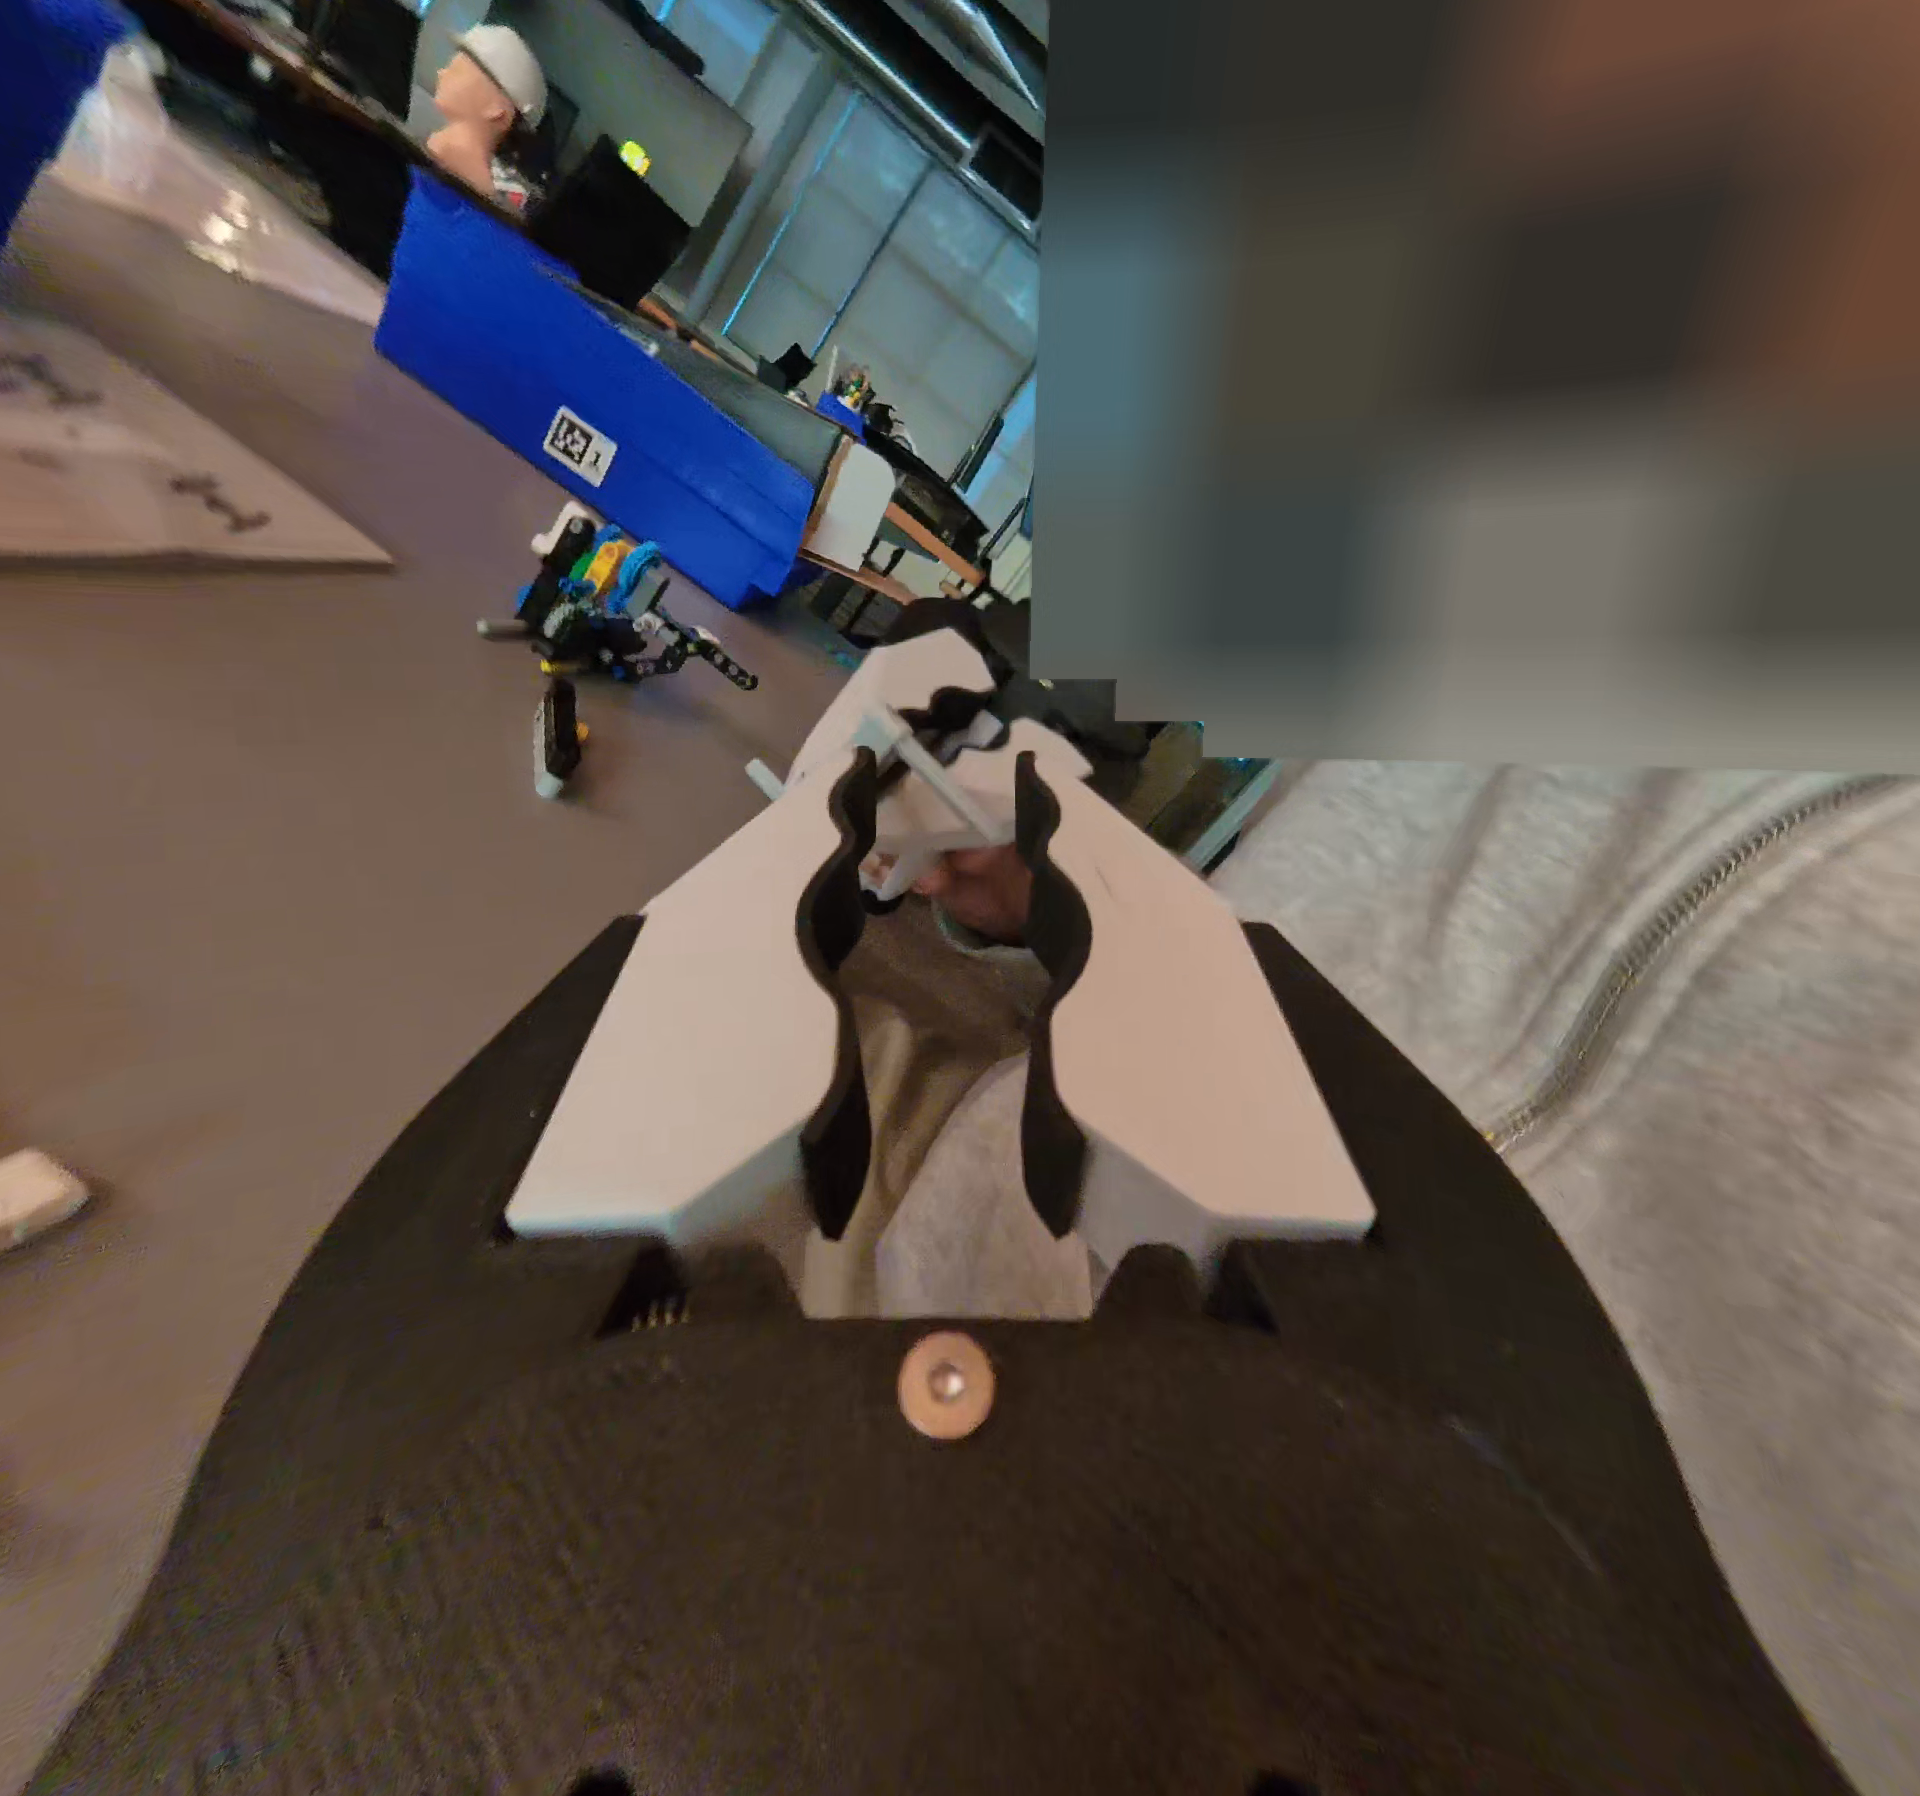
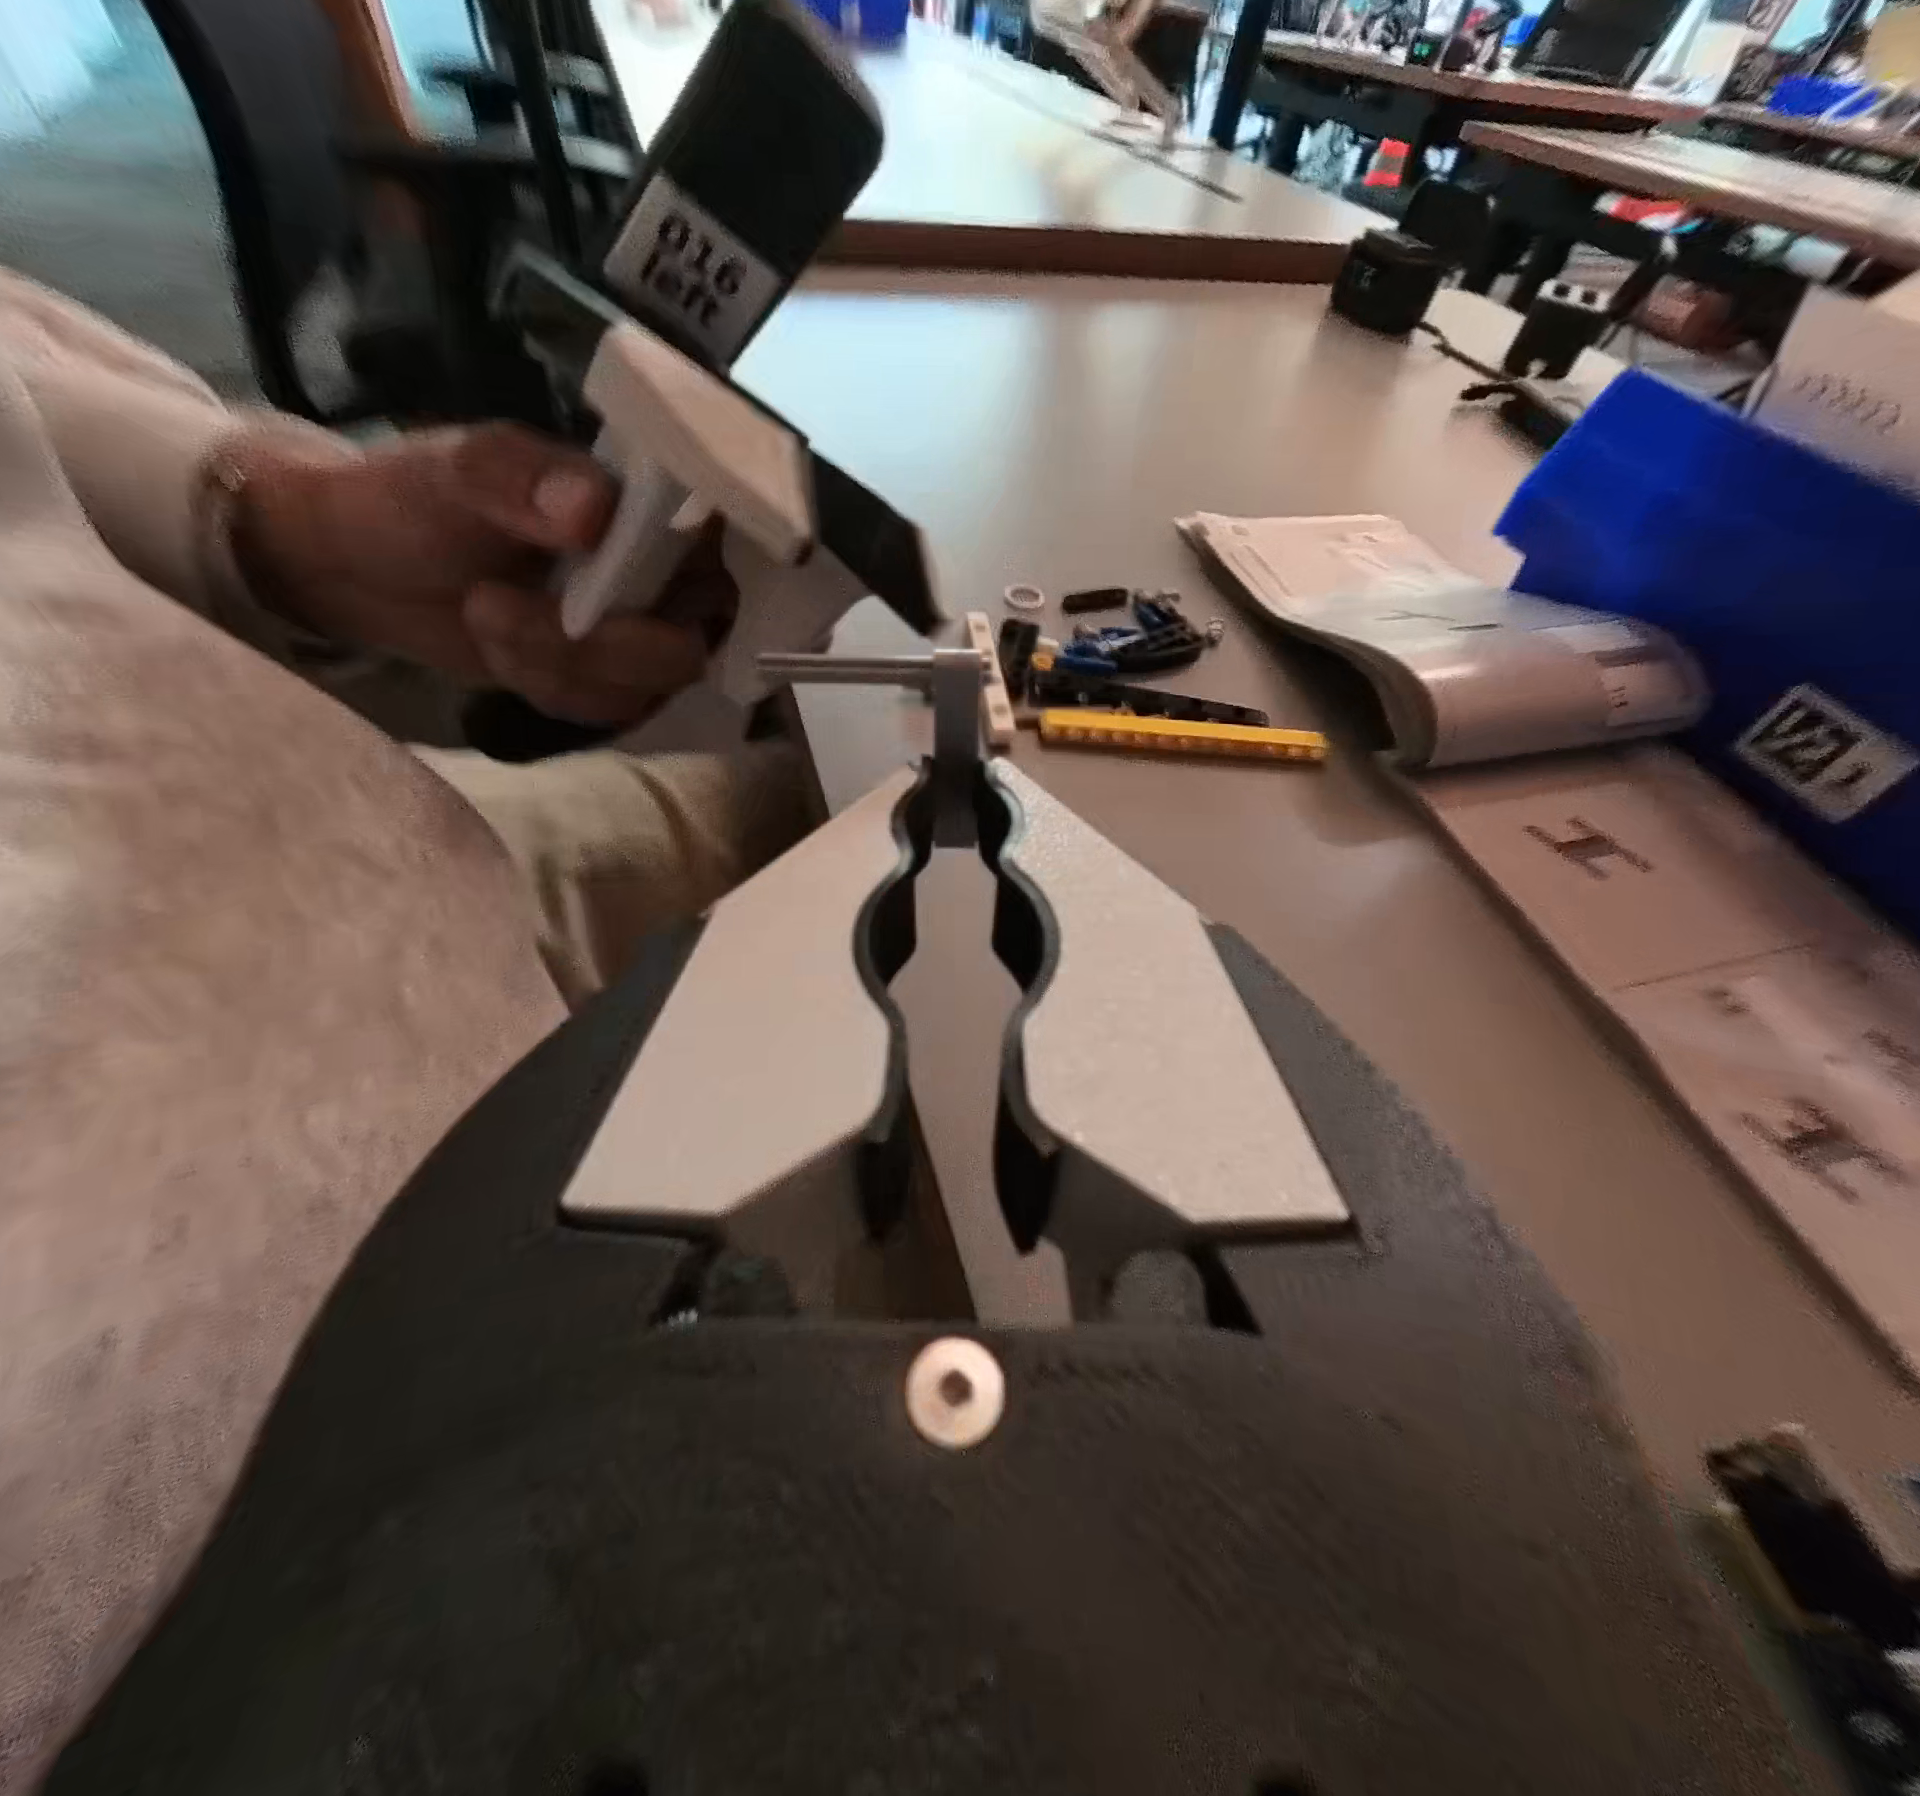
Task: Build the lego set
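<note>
My right gripper is shut on a grey lego connector that carries a grey axle crosswise and a pale beam. It holds this above the table's near edge. My left gripper is open; its tips sit around the axle without pinching it. In the right wrist view the left gripper comes in from the left, held by a hand. In the left wrist view the right gripper faces mine just beyond. A partly built lego model stands on the grey table.
Loose lego parts and a yellow beam lie mid-table. A small black and white assembly lies near the model. An instruction booklet and a blue bin are at the right. A printed sheet lies at the left. Left and right tips are no more than a few centimetres apart. The partly built lego model is about equally far from each gripper, around 20 cm.
</note>
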`<state>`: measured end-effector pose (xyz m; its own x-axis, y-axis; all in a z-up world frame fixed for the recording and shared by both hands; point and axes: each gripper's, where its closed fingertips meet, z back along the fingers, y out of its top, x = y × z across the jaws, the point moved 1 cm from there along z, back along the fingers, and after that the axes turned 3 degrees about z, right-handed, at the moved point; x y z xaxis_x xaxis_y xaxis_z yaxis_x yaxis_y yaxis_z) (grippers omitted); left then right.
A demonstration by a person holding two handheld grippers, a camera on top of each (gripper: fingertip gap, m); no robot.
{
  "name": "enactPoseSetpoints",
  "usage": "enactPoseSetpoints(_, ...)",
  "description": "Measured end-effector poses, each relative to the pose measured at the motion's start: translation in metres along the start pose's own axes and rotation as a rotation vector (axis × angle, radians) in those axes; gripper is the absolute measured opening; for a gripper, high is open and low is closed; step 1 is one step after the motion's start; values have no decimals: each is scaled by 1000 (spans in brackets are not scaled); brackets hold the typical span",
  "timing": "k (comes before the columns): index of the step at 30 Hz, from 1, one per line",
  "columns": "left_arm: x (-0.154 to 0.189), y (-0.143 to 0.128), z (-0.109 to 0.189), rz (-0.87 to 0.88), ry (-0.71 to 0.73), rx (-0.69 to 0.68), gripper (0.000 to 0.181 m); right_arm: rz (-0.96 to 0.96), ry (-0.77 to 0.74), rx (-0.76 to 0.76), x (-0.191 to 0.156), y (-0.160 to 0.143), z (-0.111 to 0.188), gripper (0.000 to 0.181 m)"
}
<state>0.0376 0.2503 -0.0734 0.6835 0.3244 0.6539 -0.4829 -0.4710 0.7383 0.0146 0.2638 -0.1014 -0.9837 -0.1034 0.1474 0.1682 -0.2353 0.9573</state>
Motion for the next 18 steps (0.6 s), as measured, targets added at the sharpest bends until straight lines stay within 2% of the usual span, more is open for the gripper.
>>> enactPoseSetpoints(3, -8, -7, -4, 89, 22, -23, 29, 134, -34, -85, -8, -7, -7, 6)
enactPoseSetpoints(5, -16, -17, -7, 76, 95, -85, 20, 170, -52, -114, -9, -9, -10, 6)
enactPoseSetpoints(10, -22, -17, -2, 8, 174, -116, 12, 153, -62, -139, -8, -12, -11, 6)
enactPoseSetpoints(12, -23, -16, 0, -5, 179, -119, 9, 134, -58, -120, -8, -9, -10, 8)
enactPoseSetpoints(16, -26, -20, 3, -3, 169, -162, 5, 13, 25, 28, -8, 14, 0, 34)
enactPoseSetpoints(18, -24, -26, 0, -6, 146, -199, 5, -73, 97, 69, -8, 23, 6, 38)
